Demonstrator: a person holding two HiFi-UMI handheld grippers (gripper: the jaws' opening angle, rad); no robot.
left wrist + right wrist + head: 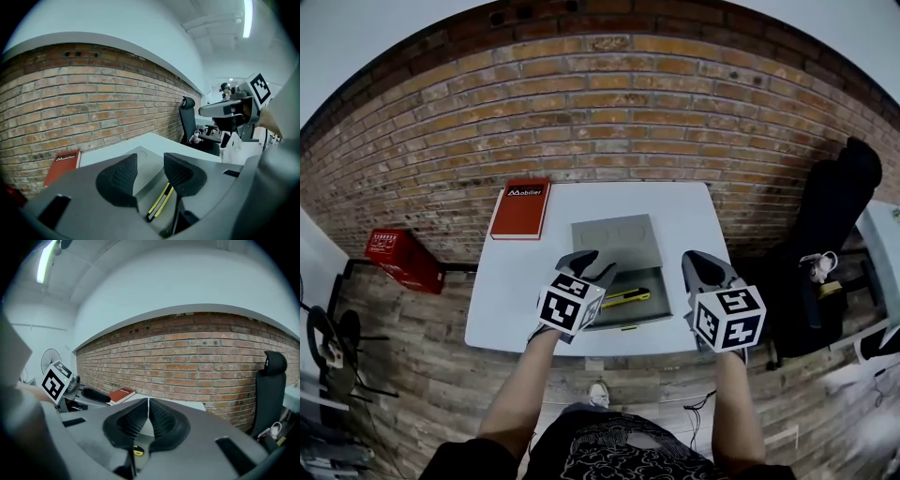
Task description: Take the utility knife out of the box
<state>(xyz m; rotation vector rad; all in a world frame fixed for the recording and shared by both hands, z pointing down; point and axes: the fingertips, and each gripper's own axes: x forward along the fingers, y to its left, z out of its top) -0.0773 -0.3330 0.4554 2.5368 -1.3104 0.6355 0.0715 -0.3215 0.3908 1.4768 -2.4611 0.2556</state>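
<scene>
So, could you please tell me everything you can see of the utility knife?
The utility knife is slim, yellow with a black strip along it, plastic by the look. It lies flat in the tray of the open grey box, slightly slanted across it. No blade can be made out. The left gripper hovers open near it, the knife showing through the gap between its jaws; only the box seems to touch it.

yellow-black utility knife [625, 298], grey box [615, 242], red book [520, 209] (brick-patterned wall [609, 112]).
</scene>
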